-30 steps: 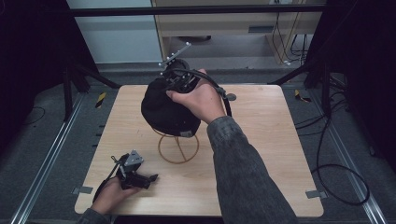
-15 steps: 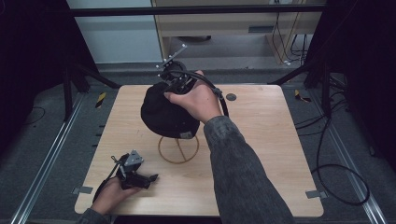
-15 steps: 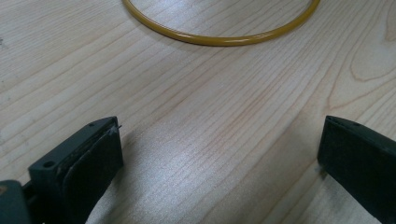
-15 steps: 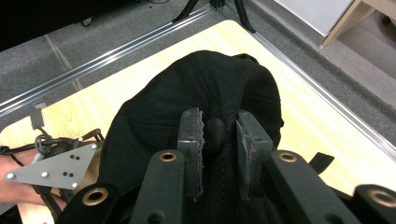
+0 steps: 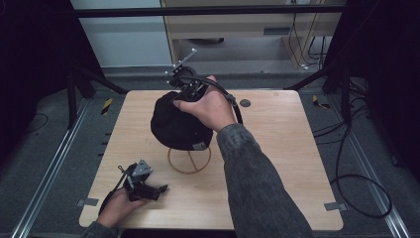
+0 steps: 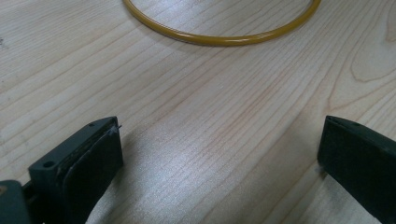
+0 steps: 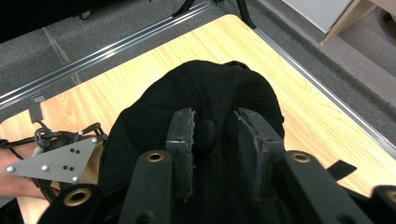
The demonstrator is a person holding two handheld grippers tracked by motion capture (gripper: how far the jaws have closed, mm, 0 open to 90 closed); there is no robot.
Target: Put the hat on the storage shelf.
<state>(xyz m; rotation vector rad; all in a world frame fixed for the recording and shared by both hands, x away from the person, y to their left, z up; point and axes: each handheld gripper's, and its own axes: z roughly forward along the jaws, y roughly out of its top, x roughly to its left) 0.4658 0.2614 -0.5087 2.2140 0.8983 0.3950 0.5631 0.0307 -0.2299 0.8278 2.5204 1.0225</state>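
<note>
Black cap atop gold wire stand, directly under right gripper; jaws just opening, top button loose between them. Best lifted straight up, avoiding snagging fabric. Left gripper spread wide, resting on table.

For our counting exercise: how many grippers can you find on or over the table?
2. The left gripper rests on the table's near left part. The right gripper is on top of the black cap, which sits on a wire stand.
</note>
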